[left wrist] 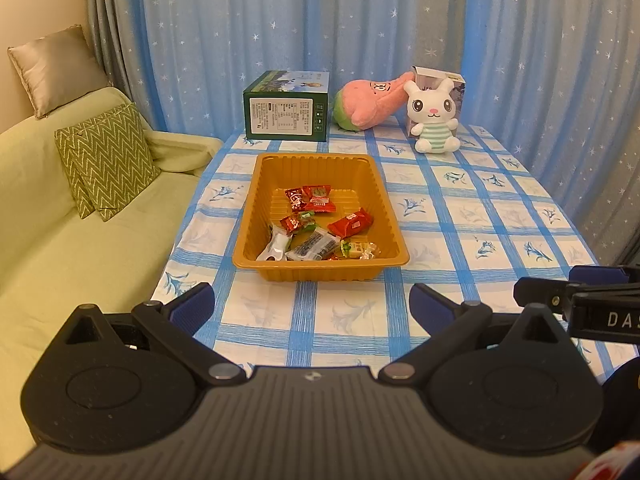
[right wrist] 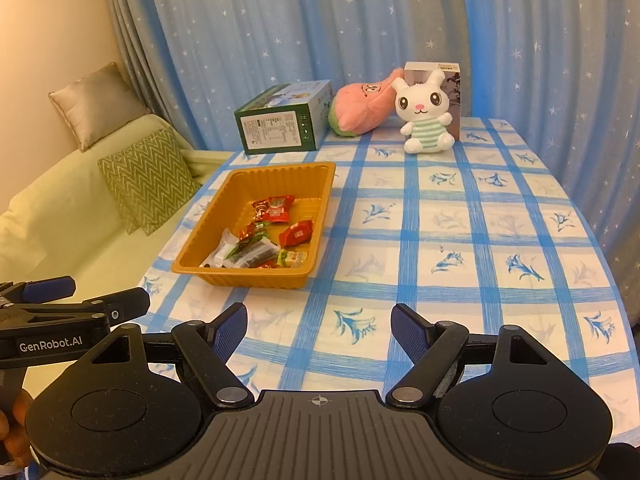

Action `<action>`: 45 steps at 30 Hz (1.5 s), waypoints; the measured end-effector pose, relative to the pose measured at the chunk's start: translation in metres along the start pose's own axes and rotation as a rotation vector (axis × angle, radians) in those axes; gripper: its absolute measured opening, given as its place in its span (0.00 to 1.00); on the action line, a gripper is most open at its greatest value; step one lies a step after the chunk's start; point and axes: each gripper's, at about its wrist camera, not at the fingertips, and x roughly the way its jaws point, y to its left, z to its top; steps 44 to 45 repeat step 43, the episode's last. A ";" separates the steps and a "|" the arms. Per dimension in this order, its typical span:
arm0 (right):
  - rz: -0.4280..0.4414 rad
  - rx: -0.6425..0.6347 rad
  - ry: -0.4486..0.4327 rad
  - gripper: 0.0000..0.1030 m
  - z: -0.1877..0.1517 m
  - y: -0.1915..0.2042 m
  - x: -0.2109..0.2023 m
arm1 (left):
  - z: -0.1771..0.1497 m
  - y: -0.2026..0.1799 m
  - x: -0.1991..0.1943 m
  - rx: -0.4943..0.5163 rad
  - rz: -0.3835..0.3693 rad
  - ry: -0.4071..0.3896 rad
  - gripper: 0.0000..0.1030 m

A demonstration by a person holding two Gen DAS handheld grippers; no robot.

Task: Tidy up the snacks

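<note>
An orange plastic tray [left wrist: 316, 160] [right wrist: 280, 170] sits on the blue-checked tablecloth and holds several wrapped snacks [left wrist: 320, 226] [right wrist: 266, 236], red, green and clear packets. My left gripper [left wrist: 312, 304] hovers open over the cloth just in front of the tray, nothing between its blue pads. My right gripper [right wrist: 318, 330] is also open and empty, to the right of the tray and nearer the table's front edge. Each gripper shows at the side of the other's view: the right gripper [left wrist: 576, 296] and the left gripper [right wrist: 80, 296].
At the table's far end stand a green carton [left wrist: 286, 106] [right wrist: 284, 118], a pink plush [left wrist: 370, 100] [right wrist: 360, 108], a white rabbit plush [left wrist: 434, 118] [right wrist: 424, 116] and a small box [left wrist: 440, 78] behind it. A green sofa [left wrist: 60, 220] with cushions lies left; blue curtains hang behind.
</note>
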 end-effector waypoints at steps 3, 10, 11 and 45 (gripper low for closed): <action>0.000 0.000 0.001 0.76 0.001 -0.001 0.000 | 0.000 0.000 0.000 0.000 0.000 0.000 1.00; -0.001 0.001 0.000 0.76 0.000 -0.001 -0.001 | 0.000 0.000 0.000 0.000 0.002 -0.001 1.00; 0.001 0.001 0.001 0.76 0.000 0.000 -0.001 | 0.001 0.000 0.000 0.000 0.002 -0.001 1.00; -0.001 0.004 0.001 0.76 0.001 -0.003 0.000 | -0.001 0.000 -0.002 -0.013 -0.003 -0.015 1.00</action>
